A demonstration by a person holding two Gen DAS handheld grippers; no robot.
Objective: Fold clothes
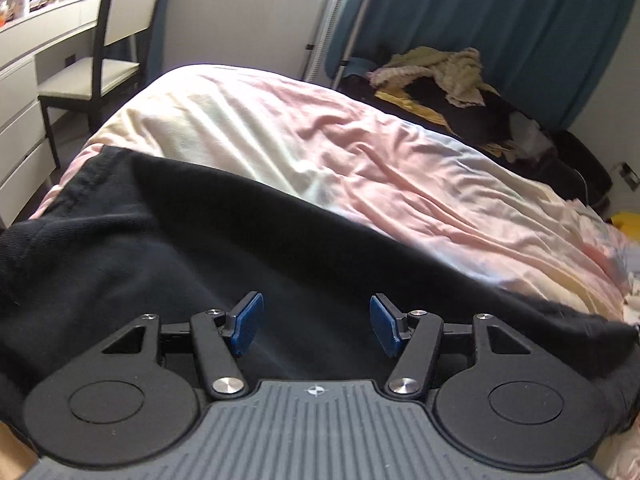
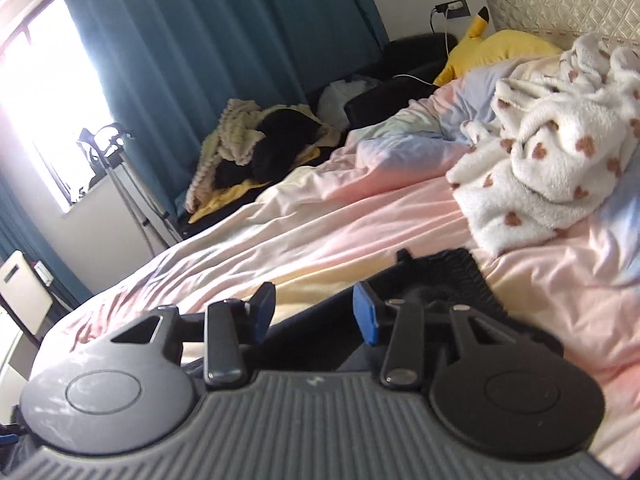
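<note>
A black garment point(image 1: 168, 240) lies spread over the near part of the bed, on a pink and cream cover point(image 1: 320, 132). My left gripper point(image 1: 316, 326) hovers just above the black cloth, open, its blue pads point(image 1: 249, 322) wide apart with nothing between them. In the right wrist view the same black garment point(image 2: 436, 276) shows its ribbed elastic waistband beside the right-hand finger. My right gripper point(image 2: 316, 312) is open over the garment's edge, blue pads point(image 2: 366, 314) apart and holding nothing.
A white fleece blanket point(image 2: 560, 144) with brown hearts is bunched at the head of the bed. A pile of cream and black clothes point(image 1: 444, 76) sits on a dark couch beyond the bed, by teal curtains point(image 1: 500, 20). A chair point(image 1: 100, 72) and white drawers stand left.
</note>
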